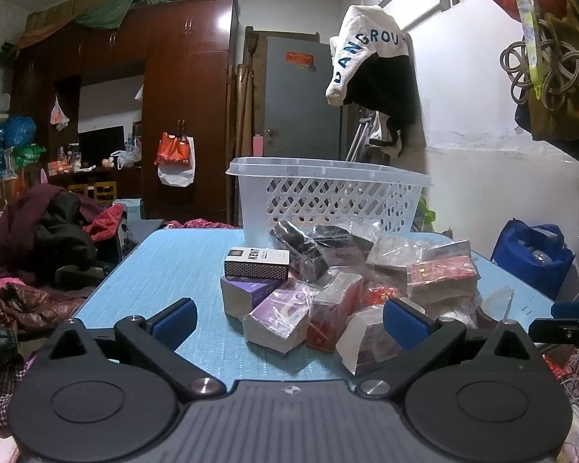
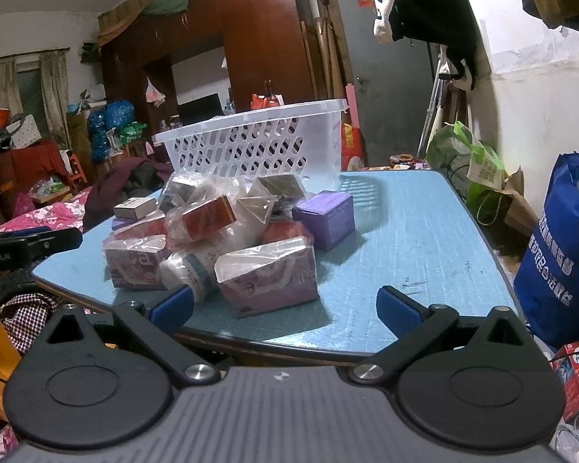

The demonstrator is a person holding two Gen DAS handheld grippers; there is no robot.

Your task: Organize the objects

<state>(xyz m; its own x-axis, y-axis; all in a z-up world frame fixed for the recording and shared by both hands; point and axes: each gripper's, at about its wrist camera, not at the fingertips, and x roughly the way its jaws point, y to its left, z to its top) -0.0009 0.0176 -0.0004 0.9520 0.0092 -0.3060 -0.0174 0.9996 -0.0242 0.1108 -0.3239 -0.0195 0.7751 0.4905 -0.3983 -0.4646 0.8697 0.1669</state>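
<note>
A heap of small boxes, many in clear plastic wrap, lies on the blue table. A black-and-white carton tops its left side; a purple box sits at its right. Behind the heap stands a white lattice basket. My left gripper hovers open at the table's near edge, with wrapped boxes between its spread fingers, untouched. My right gripper is open too, its left pad close to a wrapped white bottle.
A bed with heaped clothes lies left of the table. A blue bag and a green bag stand on the floor at right. Jackets hang on the wall. A dark wardrobe fills the back.
</note>
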